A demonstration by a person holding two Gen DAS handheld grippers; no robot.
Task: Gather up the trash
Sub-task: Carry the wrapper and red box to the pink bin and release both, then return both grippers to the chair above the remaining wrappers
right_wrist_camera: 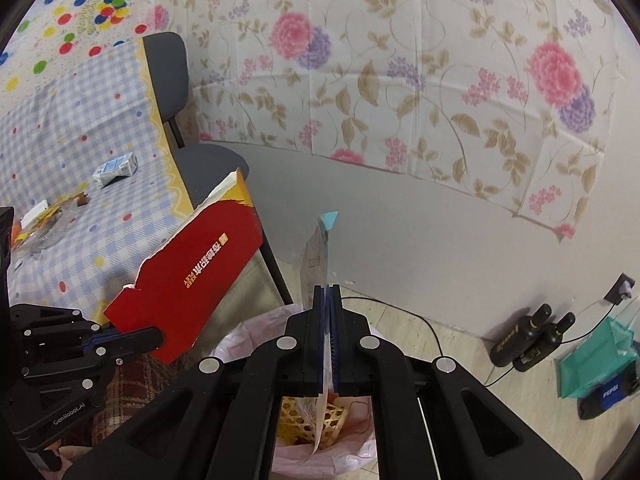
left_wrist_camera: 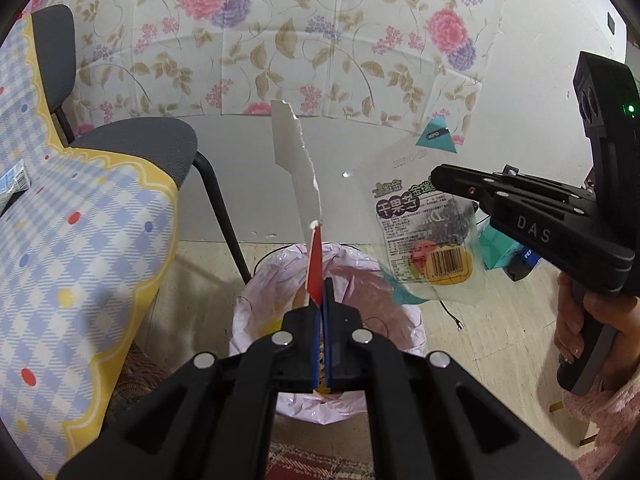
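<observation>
Holding torn red cardboard (right_wrist_camera: pixel 188 272) in our left gripper (left_wrist_camera: pixel 323 300) and a clear wrapper (left_wrist_camera: pixel 424 236) in our right gripper (right_wrist_camera: pixel 329 300) above the pink-lined bin (left_wrist_camera: pixel 400 320), we risk light pieces (especially the wrapper) drifting past its rim.

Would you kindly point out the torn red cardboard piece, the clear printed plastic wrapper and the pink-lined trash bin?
Torn red cardboard piece (right_wrist_camera: pixel 192 276): right wrist view, middle of its red face.
Clear printed plastic wrapper (left_wrist_camera: pixel 424 240): left wrist view, its printed label.
Pink-lined trash bin (left_wrist_camera: pixel 360 272): left wrist view, far rim of the liner.
</observation>
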